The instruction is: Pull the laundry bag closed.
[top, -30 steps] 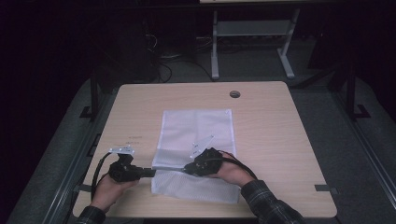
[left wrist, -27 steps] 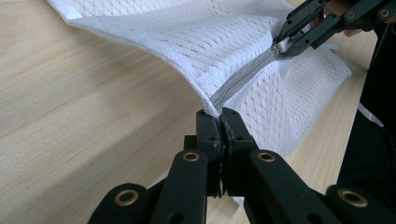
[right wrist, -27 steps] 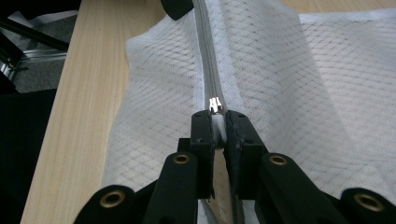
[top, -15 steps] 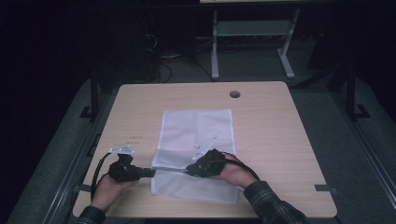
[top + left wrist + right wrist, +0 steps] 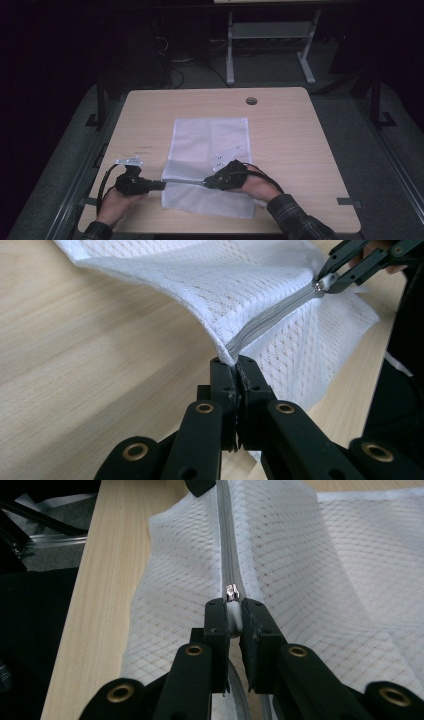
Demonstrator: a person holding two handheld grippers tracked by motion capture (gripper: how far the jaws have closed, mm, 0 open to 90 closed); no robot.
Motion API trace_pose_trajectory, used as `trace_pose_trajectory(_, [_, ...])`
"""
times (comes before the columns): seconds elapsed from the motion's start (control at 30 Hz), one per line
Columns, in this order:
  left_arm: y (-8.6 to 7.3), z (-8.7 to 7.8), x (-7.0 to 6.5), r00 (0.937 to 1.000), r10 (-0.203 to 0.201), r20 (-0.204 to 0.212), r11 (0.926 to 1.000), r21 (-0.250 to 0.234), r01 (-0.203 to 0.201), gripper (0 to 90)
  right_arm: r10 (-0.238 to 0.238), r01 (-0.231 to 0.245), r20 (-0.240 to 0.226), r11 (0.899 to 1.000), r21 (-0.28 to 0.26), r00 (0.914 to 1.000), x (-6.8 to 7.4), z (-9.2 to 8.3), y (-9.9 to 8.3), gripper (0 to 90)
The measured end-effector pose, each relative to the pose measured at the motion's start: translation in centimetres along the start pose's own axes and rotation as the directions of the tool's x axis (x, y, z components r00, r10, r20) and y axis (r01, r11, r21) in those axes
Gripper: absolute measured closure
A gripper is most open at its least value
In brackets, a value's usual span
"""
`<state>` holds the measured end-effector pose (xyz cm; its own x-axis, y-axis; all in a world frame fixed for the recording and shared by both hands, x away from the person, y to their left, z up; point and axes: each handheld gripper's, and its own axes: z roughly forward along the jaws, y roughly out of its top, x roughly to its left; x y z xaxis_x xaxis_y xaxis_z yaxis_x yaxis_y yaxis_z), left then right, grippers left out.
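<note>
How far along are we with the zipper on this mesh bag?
Done: the left claw pinches the mesh bag at the zipper's end. In hand: the right claw grips the zipper pull, partway along. Left: the stretch of zipper between the claws.

Mesh bag point(image 5: 210, 145) lies on table point(image 5: 300, 150), near its front edge

The mesh bag point(image 5: 209, 150) at the frame's centre is white, woven in a fine diamond net; its zipper point(image 5: 227, 545) is pale grey with a silver slider point(image 5: 232, 592). The table point(image 5: 300, 150) is light wood with faint grain. Both grippers, left gripper point(image 5: 161, 185) and right gripper point(image 5: 206, 183), are black with brass-coloured rivets. The sleeve point(image 5: 295, 220) at lower right is dark plaid
</note>
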<state>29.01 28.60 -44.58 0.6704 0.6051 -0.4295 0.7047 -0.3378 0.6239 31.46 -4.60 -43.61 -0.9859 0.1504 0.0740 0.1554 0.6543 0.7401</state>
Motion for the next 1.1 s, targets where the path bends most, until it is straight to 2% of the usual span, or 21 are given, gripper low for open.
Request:
trace_pose_trajectory(0.43, [-0.1, -0.3, 0.1, 1.0, -0.007, -0.005, 0.9999, -0.008, 0.007, 87.6, 0.022, -0.022, 0.015, 1.0, 0.001, 0.9997, -0.1, -1.0, -0.8, 81.5])
trace_pose_trajectory(0.5, [-0.1, -0.4, 0.2, 0.9991, -0.002, -0.043, 1.0, 0.004, 0.002, 87.7, 0.019, -0.019, 0.028, 1.0, 0.008, 0.9994, -0.1, -1.2, -1.0, 89.4])
trace_pose_trajectory(0.53, [-0.2, -0.6, 0.3, 0.9989, -0.012, -0.045, 0.9999, -0.002, 0.012, 87.6, 0.015, -0.016, 0.046, 1.0, 0.019, 0.9988, -0.2, -1.4, -1.2, 89.6])
trace_pose_trajectory(0.6, [-0.4, -1.1, 0.8, 0.9986, -0.029, -0.044, 0.9994, -0.019, 0.028, 87.6, 0.038, -0.039, 0.05, 0.999, 0.01, 0.998, -0.6, -2.0, -1.7, 89.6])
trace_pose_trajectory(0.73, [-0.6, -1.6, 0.8, 0.9984, -0.034, -0.045, 0.9988, -0.037, 0.032, 87.6, 0.081, -0.08, 0.07, 0.997, -0.013, 0.9943, -1.1, -3.1, -2.6, 89.7])
trace_pose_trajectory(0.8, [-0.5, -1.5, 0.7, 0.9986, -0.027, -0.044, 0.9992, -0.03, 0.026, 87.6, 0.077, -0.077, 0.062, 0.997, -0.012, 0.995, -1.0, -2.8, -2.6, 89.2])
trace_pose_trajectory(0.93, [-0.5, -1.5, 0.7, 0.9988, -0.026, -0.041, 0.9993, -0.029, 0.025, 87.6, 0.072, -0.072, 0.031, 0.997, -0.003, 0.9969, -0.6, -1.6, -2.0, 78.6])
trace_pose_trajectory(0.97, [-0.5, -1.5, 0.7, 0.9988, -0.026, -0.041, 0.9993, -0.029, 0.025, 87.5, 0.072, -0.072, 0.031, 0.997, -0.003, 0.9969, -0.6, -1.6, -2.0, 78.6])
trace_pose_trajectory(1.0, [-0.5, -1.5, 0.7, 0.9989, -0.029, -0.038, 0.9991, -0.033, 0.028, 87.6, 0.073, -0.073, 0.018, 0.997, -0.006, 0.9972, -0.5, -0.8, -1.7, 74.1])
trace_pose_trajectory(1.1, [-0.6, -1.6, 0.7, 0.999, -0.028, -0.036, 0.9991, -0.032, 0.027, 87.6, 0.066, -0.066, 0.002, 0.998, -0.001, 0.9978, -0.1, 0.0, -1.3, 71.1])
